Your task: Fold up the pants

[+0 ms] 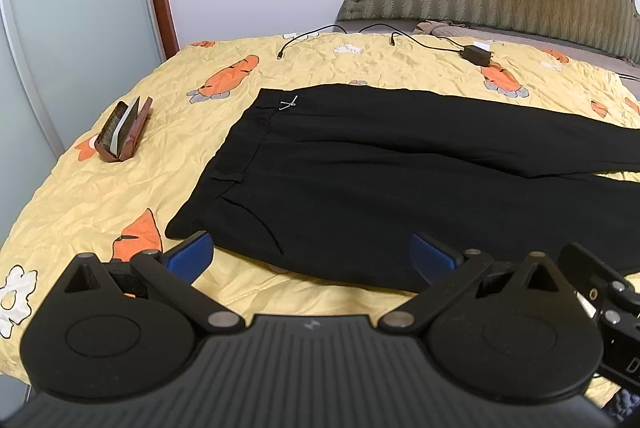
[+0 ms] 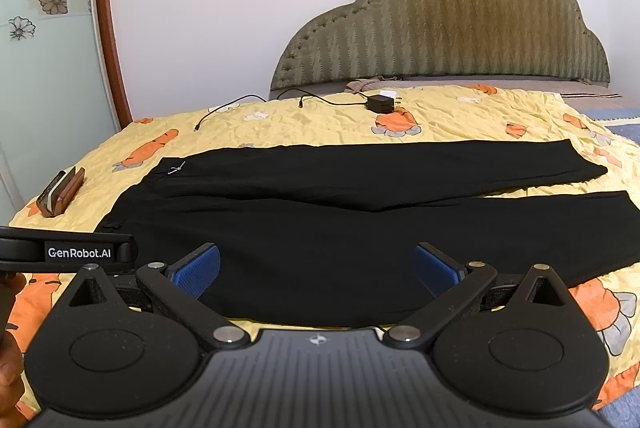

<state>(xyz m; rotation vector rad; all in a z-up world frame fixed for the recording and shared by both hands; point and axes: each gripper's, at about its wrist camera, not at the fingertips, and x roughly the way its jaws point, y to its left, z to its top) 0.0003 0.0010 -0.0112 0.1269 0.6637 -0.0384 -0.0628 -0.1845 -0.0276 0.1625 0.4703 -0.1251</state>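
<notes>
Claw (image 2: 318, 270) beside "GenRobot.AI" label (image 2: 79, 252), over pants (image 2: 360, 228).

Both wrist views — low, near — share the pants (image 1: 400, 179).

White lettering "GenRobot.AI" on a black label plate (image 2: 79, 252), fixed to the black body of the left gripper (image 2: 64, 248) at the near left of the right wrist view, a partial letter "D" on black hardware (image 1: 624, 360) at the near right of the left wrist view, no other legible text
</notes>
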